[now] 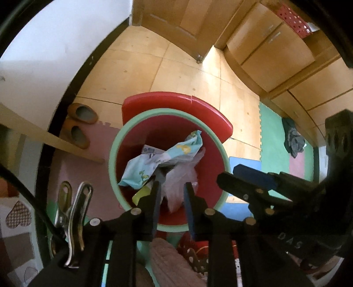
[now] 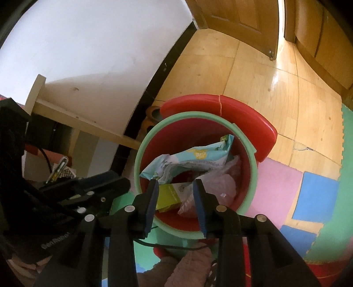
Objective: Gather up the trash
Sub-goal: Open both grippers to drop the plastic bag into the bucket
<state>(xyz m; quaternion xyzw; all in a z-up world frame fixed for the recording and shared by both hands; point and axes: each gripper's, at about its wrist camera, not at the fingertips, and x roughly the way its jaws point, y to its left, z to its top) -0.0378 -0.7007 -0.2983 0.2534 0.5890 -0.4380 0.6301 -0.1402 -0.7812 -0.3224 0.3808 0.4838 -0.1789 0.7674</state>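
Bin: we look down into a red trash bin (image 1: 211,159) with a pale green rim (image 2: 141,154); its red lid (image 1: 176,103) stands open at the far side.
Room around the bin: bare wood floor (image 1: 136,66) lies beyond the lid, up to a door (image 1: 176,17) and cabinets (image 1: 271,44); foam mats (image 2: 275,183) in pink, blue and green lie on the near side.
Left edge: a white wall (image 2: 88,44) with a dark skirting board runs close past the bin, and a pale shelf board (image 2: 83,114) juts out from it; a pair of brown shoes (image 1: 81,125) sits by the skirting.
Trash: a light blue printed wrapper (image 1: 158,159) lies crumpled across the top of the bin, a clear plastic bag (image 2: 222,183) beside and under it, a yellow-green packet (image 2: 169,196) lower down.
Left gripper (image 1: 171,187): our fingers (image 1: 154,198) stand apart over the near rim, holding nothing; the plastic bag shows in the gap between them, the wrapper just beyond the left tip.
Right gripper (image 2: 176,185): the fingers (image 2: 199,198) are likewise spread and empty, above the near rim; the packet and the bag lie below the gap, the wrapper just past the tips.
Between us: the two grippers hang near each other, side by side, each showing at the edge of the other's view.
Contact: we cannot tell whether any fingertip touches the trash.
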